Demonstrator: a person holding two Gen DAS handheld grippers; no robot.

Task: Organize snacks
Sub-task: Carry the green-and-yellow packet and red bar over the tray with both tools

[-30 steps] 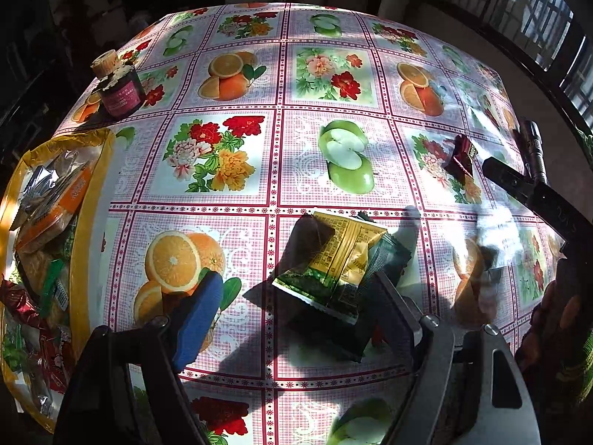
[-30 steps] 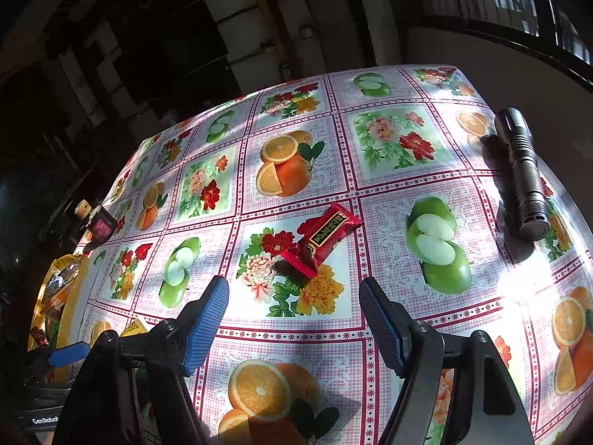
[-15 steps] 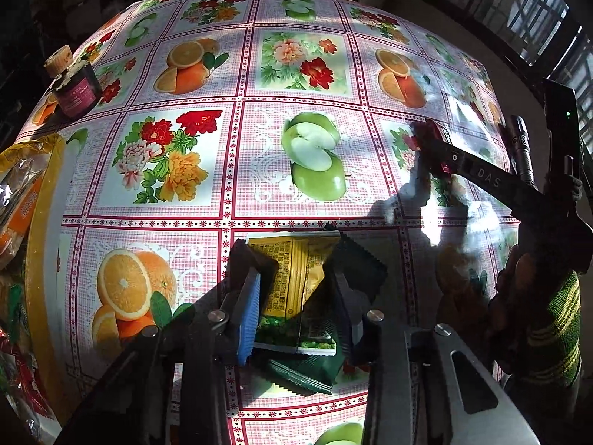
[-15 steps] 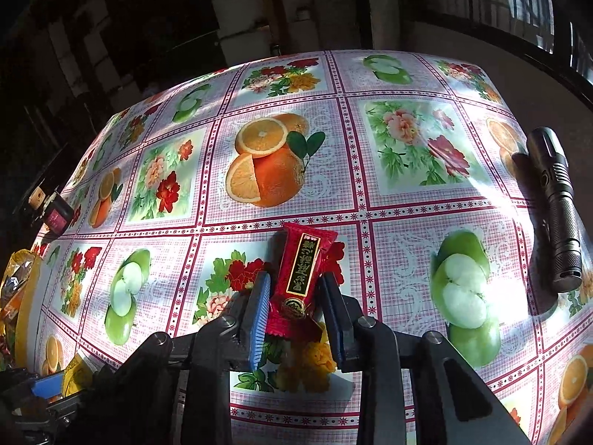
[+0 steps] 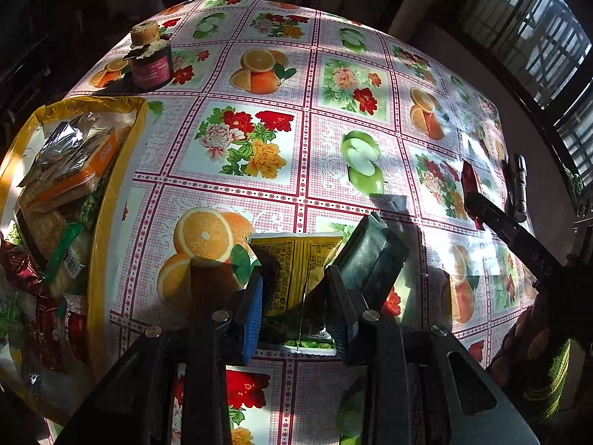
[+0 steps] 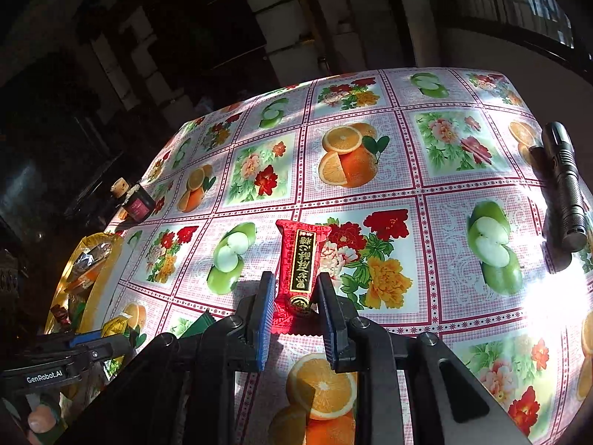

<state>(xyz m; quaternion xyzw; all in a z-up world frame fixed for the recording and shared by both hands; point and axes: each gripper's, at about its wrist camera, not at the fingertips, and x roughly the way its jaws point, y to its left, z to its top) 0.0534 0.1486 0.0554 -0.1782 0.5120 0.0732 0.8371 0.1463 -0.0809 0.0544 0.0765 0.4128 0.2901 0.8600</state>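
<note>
My left gripper [image 5: 296,289] is shut on a yellow and green snack packet [image 5: 296,270] and holds it above the fruit-print tablecloth; a dark green packet [image 5: 370,256] leans against its right finger. My right gripper [image 6: 294,296] is shut on a red snack bar with gold lettering [image 6: 302,263], lifted off the cloth. A yellow-rimmed bag of snacks [image 5: 59,222] lies at the left edge; it also shows in the right wrist view [image 6: 81,270]. The right gripper with the red bar shows at the right of the left wrist view [image 5: 470,181].
A dark jar with a cork stopper [image 5: 150,59] stands at the back left of the table. A black flashlight [image 6: 565,185] lies near the right edge. The table edge drops off to the right, toward a barred window.
Both grippers have closed on their snacks and lifted them off the cloth. The left one has swung toward the bag of snacks, which now fills more of its view.
</note>
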